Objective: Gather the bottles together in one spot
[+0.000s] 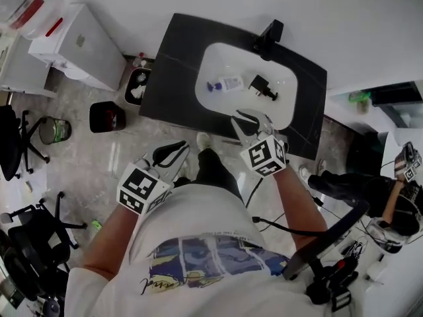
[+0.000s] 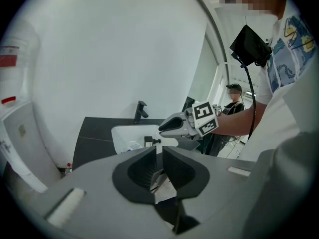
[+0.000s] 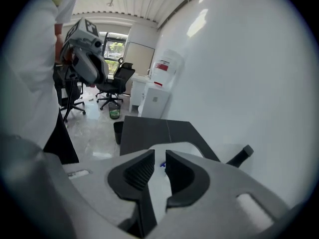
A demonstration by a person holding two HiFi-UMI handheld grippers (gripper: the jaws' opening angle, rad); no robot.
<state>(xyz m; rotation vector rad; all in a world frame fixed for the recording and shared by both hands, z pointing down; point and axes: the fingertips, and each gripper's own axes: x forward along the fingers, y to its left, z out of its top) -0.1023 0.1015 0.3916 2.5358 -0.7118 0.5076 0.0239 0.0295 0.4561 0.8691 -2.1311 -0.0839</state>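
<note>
Right gripper view: my right gripper (image 3: 160, 157) holds its jaws a narrow slot apart, nothing between, at the white sink's (image 1: 210, 58) near rim. My left gripper (image 2: 159, 152) is equally narrow and empty, short of the dark counter (image 1: 168, 71). In the basin a blue-capped bottle (image 1: 225, 84) lies near a black pump bottle (image 1: 263, 88), not touching; its label is too small to read.

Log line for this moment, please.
left gripper: slightly open, empty | right gripper: slightly open, empty, aimed at sink | clear bottle, black pump bottle: in sink

Black faucet (image 1: 268, 37) at white sink's (image 1: 218, 58) far rim, black bin (image 1: 107, 117) on floor beside dark counter (image 1: 172, 65).
</note>
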